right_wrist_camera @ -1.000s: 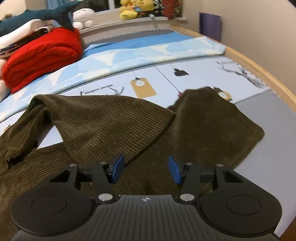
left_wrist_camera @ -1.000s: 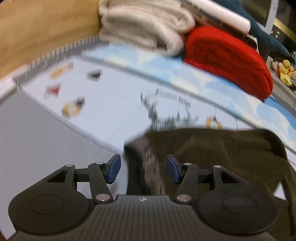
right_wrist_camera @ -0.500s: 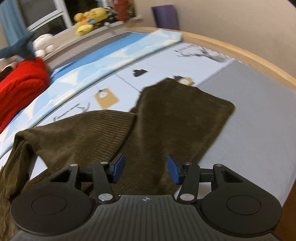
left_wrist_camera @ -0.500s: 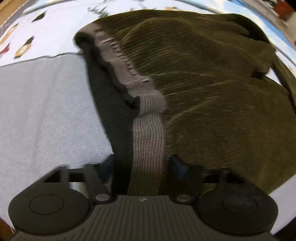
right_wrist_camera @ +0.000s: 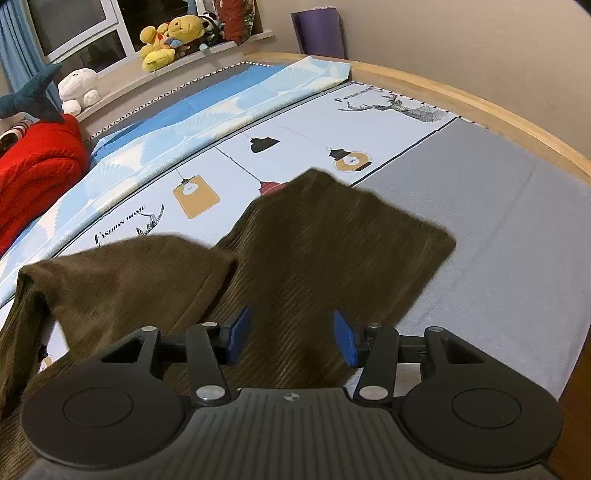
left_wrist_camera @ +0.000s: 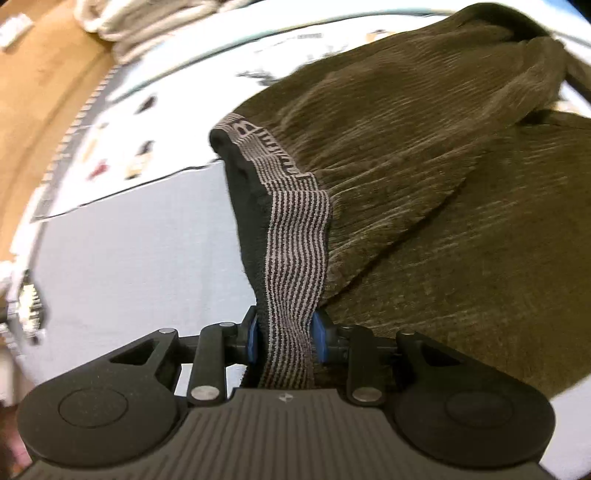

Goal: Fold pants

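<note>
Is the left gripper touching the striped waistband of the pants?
Touching: in the left wrist view, left gripper pads press both sides of the waistband.

Bed [right_wrist_camera: 480, 206] with wooden rim, covered by sheet [right_wrist_camera: 207, 162] printed with lamps, a deer and lettering, plus a plain grey panel. Brown corduroy pants [right_wrist_camera: 332, 243] spread on the sheet, one leg end reaching onto the grey panel, striped waistband [left_wrist_camera: 295, 236] at the opposite end. Red blanket [right_wrist_camera: 33, 173] near the far edge; pale folded blanket [left_wrist_camera: 147, 18] beside it.
</note>
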Demonstrator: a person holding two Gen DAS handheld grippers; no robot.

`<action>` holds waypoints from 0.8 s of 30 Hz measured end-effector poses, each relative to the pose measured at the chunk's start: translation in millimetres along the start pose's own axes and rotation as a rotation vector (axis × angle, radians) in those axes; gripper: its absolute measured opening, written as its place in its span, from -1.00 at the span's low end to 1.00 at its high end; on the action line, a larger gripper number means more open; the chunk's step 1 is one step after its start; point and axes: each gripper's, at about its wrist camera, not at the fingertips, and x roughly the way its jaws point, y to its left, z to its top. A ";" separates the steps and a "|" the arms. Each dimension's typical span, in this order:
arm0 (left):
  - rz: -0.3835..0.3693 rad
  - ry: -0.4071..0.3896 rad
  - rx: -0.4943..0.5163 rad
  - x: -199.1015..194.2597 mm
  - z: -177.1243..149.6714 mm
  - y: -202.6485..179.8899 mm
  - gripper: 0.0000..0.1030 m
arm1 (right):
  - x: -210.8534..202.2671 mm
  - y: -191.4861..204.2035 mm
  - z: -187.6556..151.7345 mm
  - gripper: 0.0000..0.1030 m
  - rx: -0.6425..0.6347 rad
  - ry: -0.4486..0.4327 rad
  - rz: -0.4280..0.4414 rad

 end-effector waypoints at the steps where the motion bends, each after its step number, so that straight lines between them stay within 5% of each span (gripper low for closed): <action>1: 0.021 0.005 -0.010 -2.8 -1.3 0.3 -0.19 | -1.2 -4.3 1.1 0.00 -0.002 -0.004 0.000; 9: -0.168 0.062 -0.415 -15.2 -9.0 38.8 0.21 | 0.1 -44.6 8.3 0.00 0.053 -0.004 -0.009; 14: -0.151 0.100 -0.348 -0.4 5.4 32.4 0.49 | 13.9 -64.9 12.5 0.01 0.069 0.025 -0.026; 21: -0.152 0.155 -0.394 13.8 14.5 34.1 0.46 | 40.5 -99.7 18.0 0.03 0.211 0.085 -0.075; 24: -0.136 0.152 -0.381 23.3 12.4 39.4 0.28 | 54.6 -109.5 18.3 0.03 0.251 0.115 -0.090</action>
